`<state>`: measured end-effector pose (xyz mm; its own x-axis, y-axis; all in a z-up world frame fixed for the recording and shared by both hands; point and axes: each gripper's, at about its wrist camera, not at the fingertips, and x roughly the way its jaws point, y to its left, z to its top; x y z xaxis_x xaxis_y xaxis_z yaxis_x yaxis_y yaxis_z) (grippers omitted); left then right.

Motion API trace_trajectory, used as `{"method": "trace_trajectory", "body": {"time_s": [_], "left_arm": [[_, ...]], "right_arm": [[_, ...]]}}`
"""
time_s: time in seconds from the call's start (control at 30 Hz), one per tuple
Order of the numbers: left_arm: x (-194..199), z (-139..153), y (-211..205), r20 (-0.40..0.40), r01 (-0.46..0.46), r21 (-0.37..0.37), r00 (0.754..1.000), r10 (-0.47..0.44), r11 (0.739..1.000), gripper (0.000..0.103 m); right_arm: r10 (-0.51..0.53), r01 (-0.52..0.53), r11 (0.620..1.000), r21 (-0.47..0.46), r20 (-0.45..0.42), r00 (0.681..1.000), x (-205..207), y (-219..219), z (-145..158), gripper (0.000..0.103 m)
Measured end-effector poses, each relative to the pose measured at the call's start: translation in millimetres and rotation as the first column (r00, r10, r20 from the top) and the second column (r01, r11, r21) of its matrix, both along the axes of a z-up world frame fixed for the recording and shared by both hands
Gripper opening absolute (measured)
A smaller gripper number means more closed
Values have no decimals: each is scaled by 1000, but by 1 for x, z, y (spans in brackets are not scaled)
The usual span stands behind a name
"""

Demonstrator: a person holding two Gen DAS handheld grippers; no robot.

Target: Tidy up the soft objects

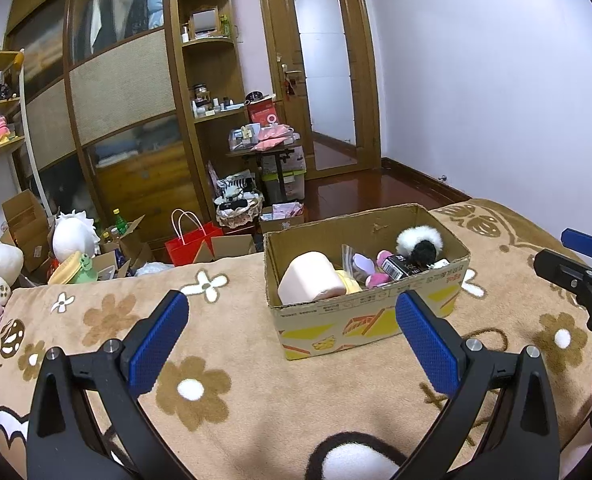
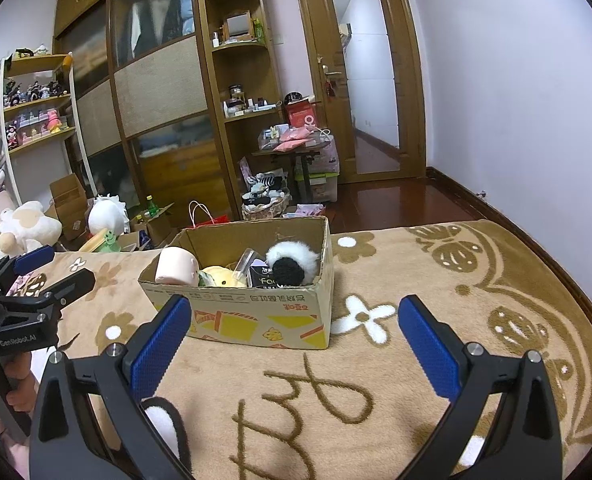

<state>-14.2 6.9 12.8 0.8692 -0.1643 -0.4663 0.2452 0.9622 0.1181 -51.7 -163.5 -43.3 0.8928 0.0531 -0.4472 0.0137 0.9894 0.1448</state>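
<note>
We see the open brown cardboard box (image 1: pixel 369 280) of soft toys resting on the beige flowered blanket (image 1: pixel 232 344). Both the left gripper (image 1: pixel 292 320) and the right gripper (image 2: pixel 294 322) are spread wide, holding nothing. Only the left view shows the pink plush (image 1: pixel 379 270); only the right view shows a hand (image 2: pixel 16 384).

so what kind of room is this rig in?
Most likely a lived-in bedroom. A flowered plush blanket covers what looks like a bed, a tall wooden wardrobe with sliding doors fills the far wall, and plush toys sit by shelves of figurines.
</note>
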Motion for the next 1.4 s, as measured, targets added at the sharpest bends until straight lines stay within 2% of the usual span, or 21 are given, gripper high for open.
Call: {"method": "trace_trajectory", "body": {"time_s": [0.77,1.4], "left_arm": [[1,-2,-1,1,-17,7,1000,17,1000,102],[4,-3,-5,-7,-23,5,1000,23,1000,102]], "right_arm": [[-56,57,998,-7,38,998,-9,-4,5,103],[-57,57,998,-6,34,998,-9,-5,6,103]]}}
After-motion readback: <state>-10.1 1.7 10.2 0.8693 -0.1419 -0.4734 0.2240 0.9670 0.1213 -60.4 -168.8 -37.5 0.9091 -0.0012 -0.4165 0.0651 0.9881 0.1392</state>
